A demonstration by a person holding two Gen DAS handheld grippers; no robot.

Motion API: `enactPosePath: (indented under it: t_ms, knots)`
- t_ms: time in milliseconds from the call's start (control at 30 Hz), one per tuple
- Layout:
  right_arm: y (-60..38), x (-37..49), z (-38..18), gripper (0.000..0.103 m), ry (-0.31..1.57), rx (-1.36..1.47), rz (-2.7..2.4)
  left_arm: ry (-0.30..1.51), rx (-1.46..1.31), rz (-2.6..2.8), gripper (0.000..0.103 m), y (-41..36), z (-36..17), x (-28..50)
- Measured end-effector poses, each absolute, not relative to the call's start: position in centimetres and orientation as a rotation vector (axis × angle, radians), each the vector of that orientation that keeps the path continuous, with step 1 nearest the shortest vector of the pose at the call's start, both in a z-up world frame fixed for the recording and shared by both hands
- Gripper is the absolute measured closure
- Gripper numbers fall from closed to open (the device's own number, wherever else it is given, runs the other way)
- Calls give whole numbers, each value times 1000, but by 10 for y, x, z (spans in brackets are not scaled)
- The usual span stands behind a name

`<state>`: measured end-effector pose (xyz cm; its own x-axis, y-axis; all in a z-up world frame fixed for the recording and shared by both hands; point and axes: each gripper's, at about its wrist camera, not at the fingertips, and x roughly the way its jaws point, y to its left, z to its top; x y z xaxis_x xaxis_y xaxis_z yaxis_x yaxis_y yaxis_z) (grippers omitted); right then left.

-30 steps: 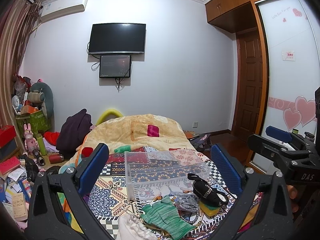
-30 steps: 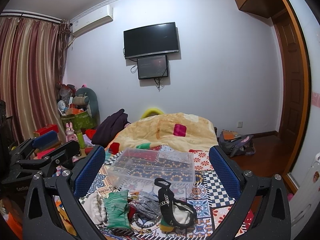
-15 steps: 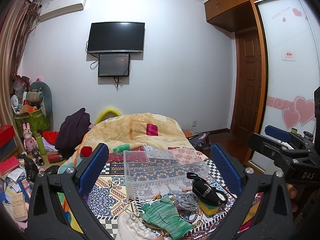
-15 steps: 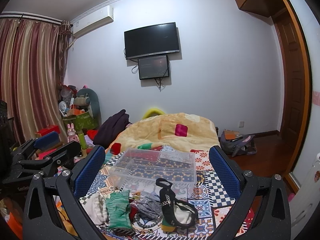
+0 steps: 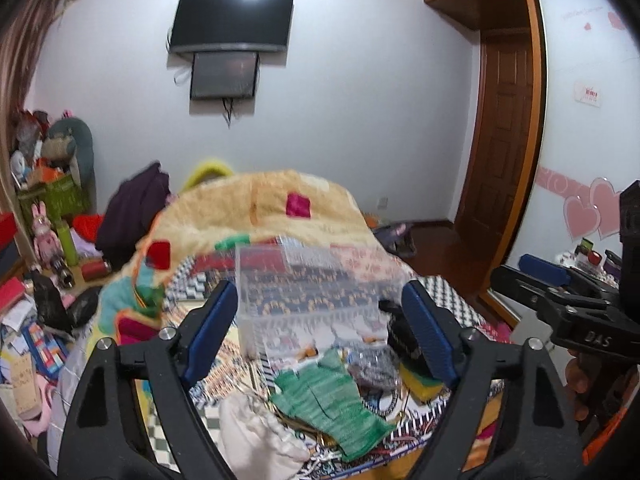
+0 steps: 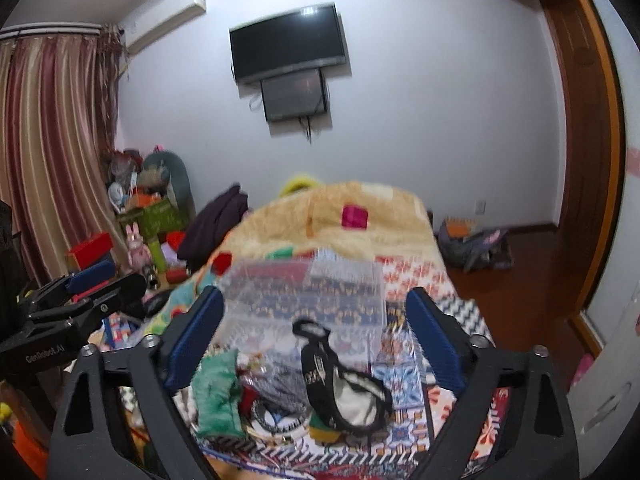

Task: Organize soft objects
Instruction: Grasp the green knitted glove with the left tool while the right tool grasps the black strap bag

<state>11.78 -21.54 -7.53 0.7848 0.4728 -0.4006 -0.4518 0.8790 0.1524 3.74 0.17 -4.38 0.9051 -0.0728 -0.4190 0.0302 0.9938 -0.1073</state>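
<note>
Nearest the cameras, the left gripper (image 5: 320,332) and the right gripper (image 6: 316,332) both hover over the foot of the bed with jaws spread wide and nothing between them. Just beyond their tips lies the heap of soft things to be sorted: a green knitted glove (image 5: 328,396), a cream cloth pouch (image 5: 256,436), a grey knitted piece (image 5: 372,368), and a black strappy shoe (image 6: 340,376) lying partly on a yellow-green sponge (image 5: 416,382). Behind the heap, touching its far edge, stands a clear plastic storage box (image 5: 308,288), apparently empty, though blur makes that uncertain. The step in hand looks like the approach to a first pick; nothing is gripped yet. The next move probably calls for lowering one gripper onto a single item, the glove being the most exposed, and pinching it free of its neighbours before carrying it to the box. The bed (image 6: 416,368) wears a busy patchwork cover, with a yellow quilt (image 5: 256,208) bunched farther back. Beyond stand a white wall with a mounted television (image 5: 230,20), striped curtains (image 6: 48,152), a cluttered floor corner, and a wooden door (image 5: 500,132).
</note>
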Motion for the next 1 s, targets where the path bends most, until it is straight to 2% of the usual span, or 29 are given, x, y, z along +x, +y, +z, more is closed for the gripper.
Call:
enactPosePath:
  t_ms: [167, 433, 500, 600, 667, 733, 767, 933, 1000]
  knots:
    - [-215, 126, -102, 30, 547, 28, 517, 562, -137, -96, 30, 2, -78, 54]
    - [-205, 139, -132, 43, 682, -21, 542, 718, -134, -121, 34, -2, -121, 70]
    - [-204, 143, -138, 52, 717, -18, 544, 736, -136, -126, 38, -2, -127, 75]
    - [-204, 149, -145, 63, 757, 0, 552, 765, -144, -145, 53, -3, -136, 79]
    - [-205, 151, -149, 70, 774, 11, 558, 781, -147, -163, 67, -3, -141, 82]
    - [-202, 152, -153, 79, 783, 14, 564, 786, -144, -169, 74, -4, -144, 84]
    - [-199, 152, -153, 82, 782, 12, 564, 788, -144, -174, 82, -4, -144, 84]
    - [-199, 147, -148, 87, 748, 10, 556, 766, -122, -173, 98, -7, -142, 81]
    - [-202, 147, -145, 89, 734, 18, 556, 748, -109, -168, 99, -8, -137, 77]
